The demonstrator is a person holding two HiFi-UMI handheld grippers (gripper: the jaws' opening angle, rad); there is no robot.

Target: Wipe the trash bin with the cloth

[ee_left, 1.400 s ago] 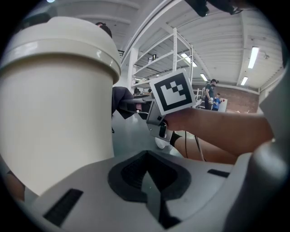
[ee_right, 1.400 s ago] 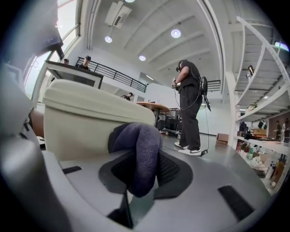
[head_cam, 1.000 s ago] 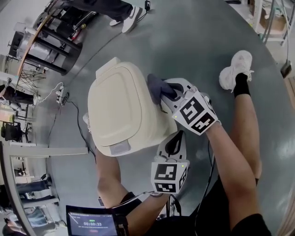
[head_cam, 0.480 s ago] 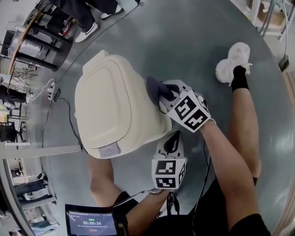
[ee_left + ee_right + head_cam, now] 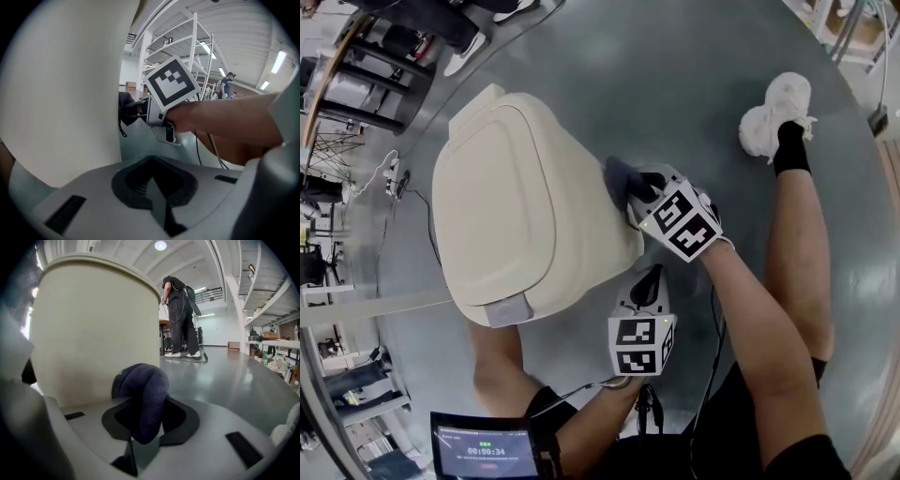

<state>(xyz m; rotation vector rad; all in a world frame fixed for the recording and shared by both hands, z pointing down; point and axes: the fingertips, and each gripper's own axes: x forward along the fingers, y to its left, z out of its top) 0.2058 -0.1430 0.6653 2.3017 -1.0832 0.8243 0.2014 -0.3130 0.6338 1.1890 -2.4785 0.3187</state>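
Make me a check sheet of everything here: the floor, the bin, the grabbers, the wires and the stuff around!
Surface: shiny grey floor.
Job's things: cream trash bin, lid shut; dark cloth against its side.
Clutter: nothing seen.
Grippers: right gripper shut on the cloth; left gripper shut, empty, low beside the bin.
Cables: thin cable on the floor left of the bin.
Surroundings: person standing beyond the bin; shelving; white shoe.
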